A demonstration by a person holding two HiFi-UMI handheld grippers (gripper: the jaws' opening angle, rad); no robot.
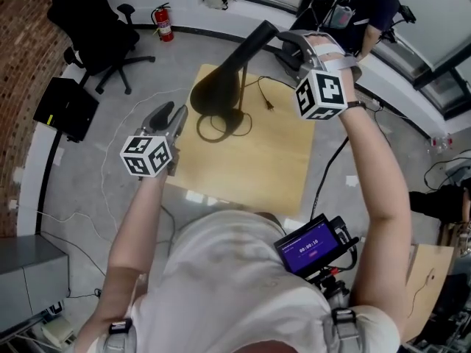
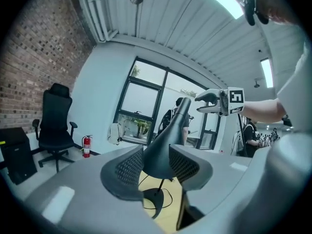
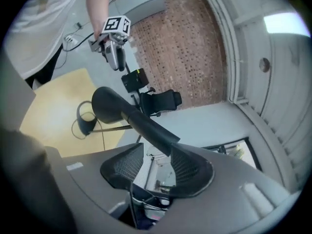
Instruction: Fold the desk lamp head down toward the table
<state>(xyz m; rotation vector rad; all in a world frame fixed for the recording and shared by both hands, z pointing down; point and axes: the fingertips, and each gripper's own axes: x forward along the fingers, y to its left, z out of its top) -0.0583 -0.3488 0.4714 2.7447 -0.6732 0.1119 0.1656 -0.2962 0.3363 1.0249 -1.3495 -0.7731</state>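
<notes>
Head view: the desk lamp stands on the far left part of the wooden table (image 1: 250, 160), its ring base (image 1: 221, 127) flat on the top and a thin stem (image 1: 243, 87) rising from it. The lamp head (image 1: 228, 68) is a black cone, raised clear of the table. Its long axis runs on a slant. The wide mouth is at the lower left, facing the left gripper (image 1: 171, 114); the narrow end is at the upper right, beside the right gripper (image 1: 285, 52). The cord (image 1: 261, 94) trails across the table behind the base.

Left gripper view: the left gripper's jaws stand spread, the wide end of the lamp head showing in the gap between them. No pad is seen pressing on it. From here the head climbs up and to the right, narrow end highest.

Right gripper view: the jaws are likewise spread. The narrow end of the lamp head sits at the opening between the tips, and no pad is seen clamped on it. The head runs away from the jaws toward the table, widening as it goes.
</notes>
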